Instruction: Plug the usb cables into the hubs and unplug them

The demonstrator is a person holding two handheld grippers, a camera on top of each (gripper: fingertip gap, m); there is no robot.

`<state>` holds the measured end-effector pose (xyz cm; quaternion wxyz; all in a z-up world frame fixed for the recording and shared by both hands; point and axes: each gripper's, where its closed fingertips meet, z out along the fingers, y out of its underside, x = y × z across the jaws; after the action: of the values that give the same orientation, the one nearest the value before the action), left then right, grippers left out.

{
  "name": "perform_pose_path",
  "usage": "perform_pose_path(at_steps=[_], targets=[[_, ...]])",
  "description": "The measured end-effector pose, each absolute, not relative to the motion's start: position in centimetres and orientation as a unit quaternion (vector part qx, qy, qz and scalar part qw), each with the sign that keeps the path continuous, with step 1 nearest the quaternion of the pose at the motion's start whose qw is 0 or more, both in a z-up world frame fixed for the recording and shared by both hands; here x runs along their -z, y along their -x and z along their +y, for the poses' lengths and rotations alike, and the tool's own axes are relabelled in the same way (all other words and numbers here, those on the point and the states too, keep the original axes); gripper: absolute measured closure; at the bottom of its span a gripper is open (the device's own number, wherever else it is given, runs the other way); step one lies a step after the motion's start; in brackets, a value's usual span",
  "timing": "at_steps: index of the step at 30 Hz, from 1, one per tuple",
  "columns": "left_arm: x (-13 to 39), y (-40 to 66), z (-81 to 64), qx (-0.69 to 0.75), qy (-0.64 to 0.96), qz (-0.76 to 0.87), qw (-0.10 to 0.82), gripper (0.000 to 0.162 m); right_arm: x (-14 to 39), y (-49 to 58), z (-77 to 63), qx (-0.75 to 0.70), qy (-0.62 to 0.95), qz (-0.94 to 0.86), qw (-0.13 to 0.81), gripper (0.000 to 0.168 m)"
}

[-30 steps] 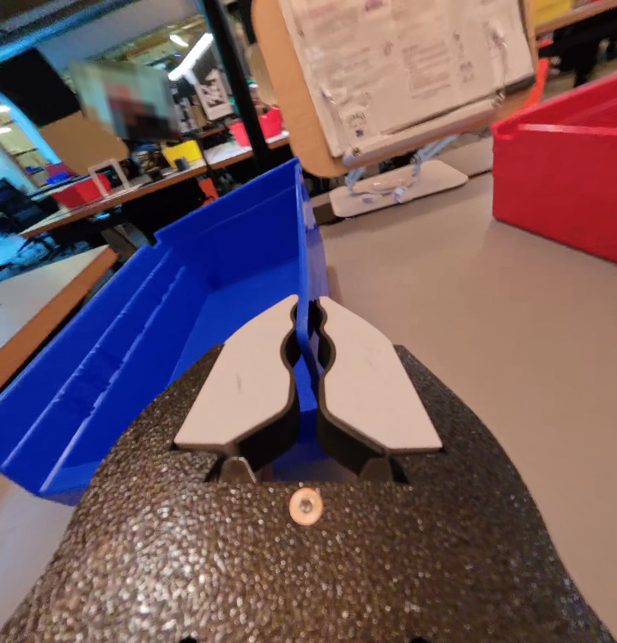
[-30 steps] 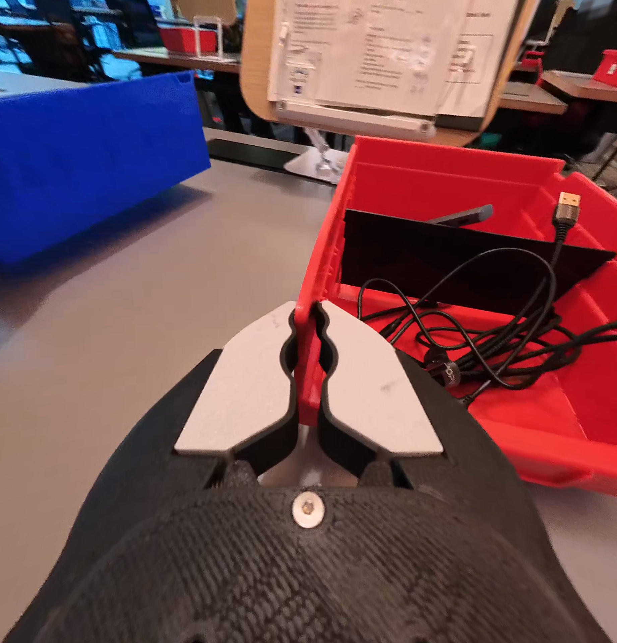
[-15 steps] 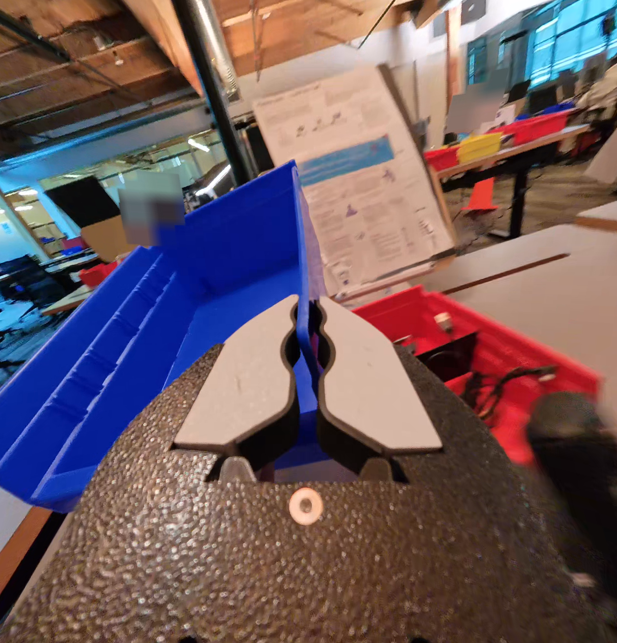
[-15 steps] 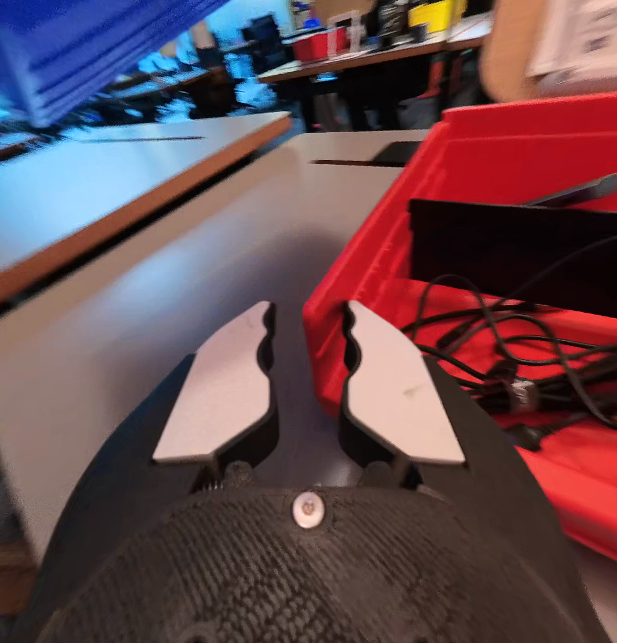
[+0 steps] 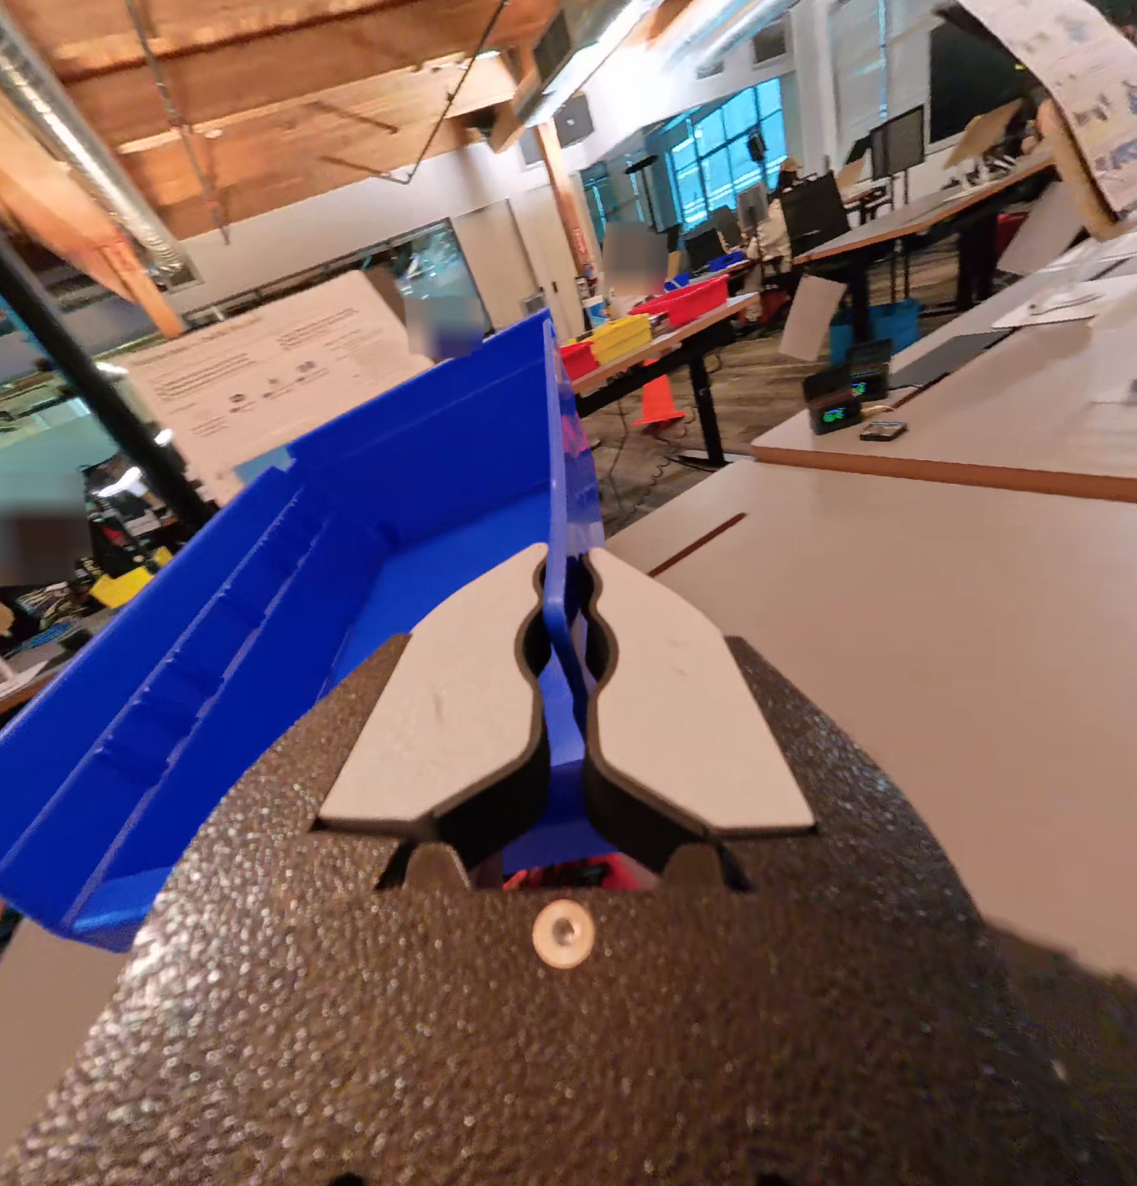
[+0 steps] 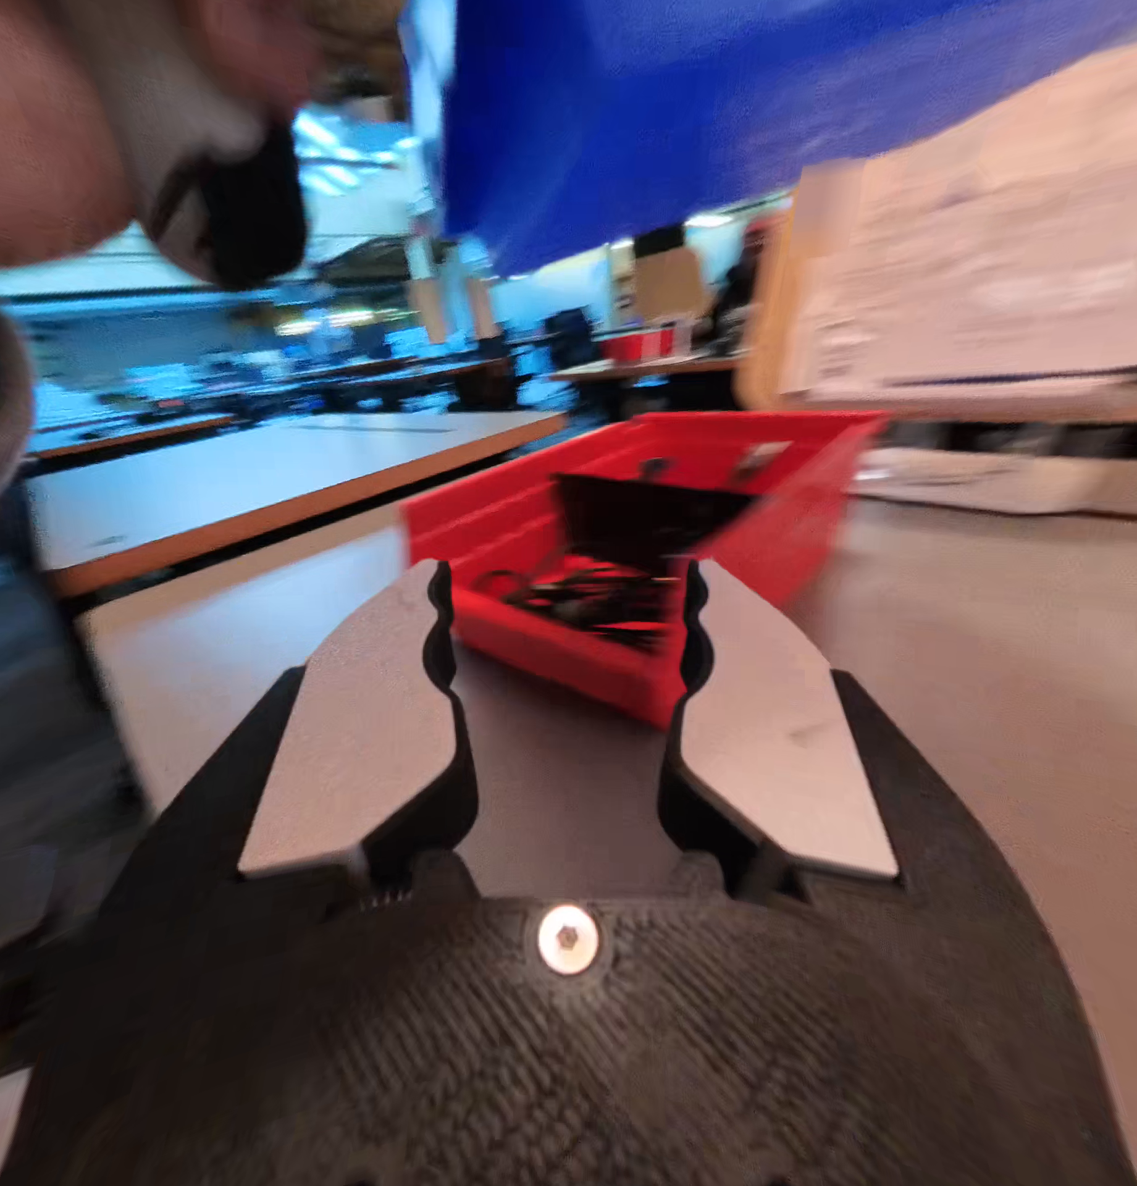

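Note:
My left gripper (image 5: pixel 564 577) is shut on the side wall of an empty blue bin (image 5: pixel 283 616) and holds it lifted and tilted above the table. In the right wrist view the blue bin (image 6: pixel 713 96) shows blurred, high overhead. My right gripper (image 6: pixel 562 577) is open and empty, just in front of a red bin (image 6: pixel 790 545) on the table. The red bin holds a tangle of black USB cables (image 6: pixel 585 597) and a black divider (image 6: pixel 642 520). No hub can be made out in the blur.
A grey table (image 5: pixel 906 642) lies under both grippers, with its edge at the left (image 6: pixel 245 532). A paper board on a stand (image 6: pixel 970 289) is behind the red bin. A person's hand (image 6: pixel 71 128) shows upper left. Other tables with bins stand farther off.
My left gripper has lifted the blue bin off the table and swung it up and right. My right gripper has let go of the red bin's wall, opened wide and backed away.

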<state>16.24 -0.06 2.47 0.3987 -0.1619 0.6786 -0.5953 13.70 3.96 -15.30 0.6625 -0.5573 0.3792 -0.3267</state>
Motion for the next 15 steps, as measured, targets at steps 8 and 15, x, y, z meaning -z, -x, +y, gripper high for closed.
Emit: perform_pose_path(at_steps=[8,15], targets=[[6.7,-14.3,-14.0,0.607,0.156,0.706,0.329,0.156,9.9,-9.3,-24.9,0.564,0.383,0.521,0.514,0.088],[14.8,-16.0,-22.0,0.574,0.184,0.725,0.333,0.156,10.4,-6.3,-32.9,0.590,0.367,0.554,0.458,0.094]])
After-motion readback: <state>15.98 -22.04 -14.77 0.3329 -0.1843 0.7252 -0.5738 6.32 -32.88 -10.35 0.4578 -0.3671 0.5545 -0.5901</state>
